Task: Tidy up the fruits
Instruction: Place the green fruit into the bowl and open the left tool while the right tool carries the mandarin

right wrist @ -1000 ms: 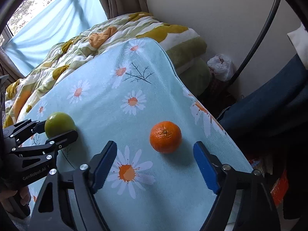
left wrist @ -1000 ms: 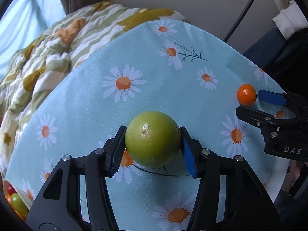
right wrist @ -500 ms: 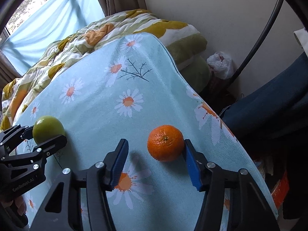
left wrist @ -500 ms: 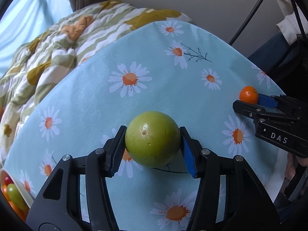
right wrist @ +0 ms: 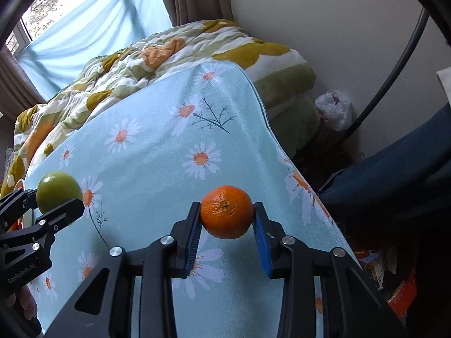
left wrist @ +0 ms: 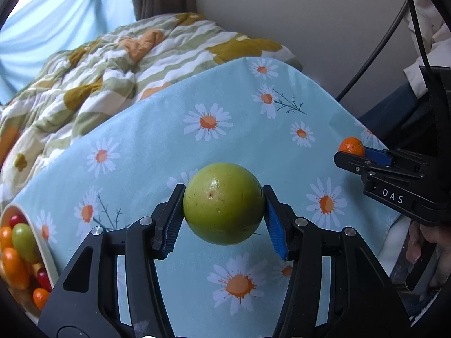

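while you hold both tools over the table, your left gripper (left wrist: pixel 223 219) is closed on the green fruit (left wrist: pixel 223 203), and its blue pads (left wrist: pixel 274 231) press the two sides of it. the fruit is above the daisy tablecloth (left wrist: pixel 157 140), and it seems to be lifted, though you cannot be sure of a gap from this view. your right gripper (right wrist: pixel 227 226) is closed in the same way on the mandarin (right wrist: pixel 227 211), one pad on each side, near the right edge of the cloth.

at the lower left of the left wrist view you see the bowl (left wrist: pixel 42 249), with its pale rim at the edge of the table. it holds small fruits, red, orange and one green. it is well apart from the mandarin, which is at the opposite side of the table.

farther, past the far edge of the cloth, there is a quilt (right wrist: pixel 118 73) in white, green and mustard colours, crumpled. behind it hang a light blue curtain (right wrist: pixel 93 28) and a brown one beside it. on the floor to the right, near the wall, lies a white plastic bag (right wrist: pixel 334 109).
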Demonstrator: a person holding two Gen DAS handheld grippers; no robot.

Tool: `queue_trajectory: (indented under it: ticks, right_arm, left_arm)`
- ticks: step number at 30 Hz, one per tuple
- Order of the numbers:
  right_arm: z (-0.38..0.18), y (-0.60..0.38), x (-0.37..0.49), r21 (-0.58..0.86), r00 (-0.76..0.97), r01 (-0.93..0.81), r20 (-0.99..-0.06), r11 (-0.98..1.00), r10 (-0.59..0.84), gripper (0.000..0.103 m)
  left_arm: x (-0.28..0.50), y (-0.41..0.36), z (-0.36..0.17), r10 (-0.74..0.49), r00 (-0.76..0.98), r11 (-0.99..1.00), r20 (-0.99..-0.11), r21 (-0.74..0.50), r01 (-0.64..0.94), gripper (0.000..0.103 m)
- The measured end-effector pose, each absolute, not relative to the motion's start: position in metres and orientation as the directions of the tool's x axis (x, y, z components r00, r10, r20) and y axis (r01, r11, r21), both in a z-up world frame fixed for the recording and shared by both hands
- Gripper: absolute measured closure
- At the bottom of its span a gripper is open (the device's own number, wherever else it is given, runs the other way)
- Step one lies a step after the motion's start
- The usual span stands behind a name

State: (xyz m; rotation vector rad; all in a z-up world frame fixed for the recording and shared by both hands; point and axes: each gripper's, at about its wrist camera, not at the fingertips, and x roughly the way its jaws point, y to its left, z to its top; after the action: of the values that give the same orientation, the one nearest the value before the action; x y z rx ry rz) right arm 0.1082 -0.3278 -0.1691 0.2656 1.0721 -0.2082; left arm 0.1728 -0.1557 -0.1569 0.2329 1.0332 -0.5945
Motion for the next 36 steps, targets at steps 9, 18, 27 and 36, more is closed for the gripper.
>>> queue_trajectory:
  ticks: [9, 18, 27, 36]
  right_arm:
    - [-0.139, -0.305, 0.116, 0.121, 0.524, 0.129, -0.851, 0.984, 0.036, 0.07]
    - [-0.11, -0.257, 0.135, 0.117, 0.557, -0.149, -0.811, 0.982, 0.181, 0.07]
    - [-0.093, -0.178, 0.142, 0.115, 0.547, -0.304, -0.791, 0.946, 0.272, 0.07]
    - [-0.101, -0.09, 0.135, 0.142, 0.503, -0.371, -0.8, 0.918, 0.327, 0.07]
  left_arm:
    - [0.154, -0.121, -0.113, -0.32, 0.484, 0.898, -0.815, -0.097, 0.429, 0.044]
    - [0.137, -0.07, -0.084, -0.226, 0.599, 0.968, -0.768, -0.109, 0.226, 0.044]
    - [0.126, 0.016, -0.079, -0.152, 0.644, 0.988, -0.75, -0.122, 0.091, 0.044]
    - [0.118, 0.105, -0.098, -0.091, 0.622, 0.993, -0.777, -0.115, 0.003, 0.044]
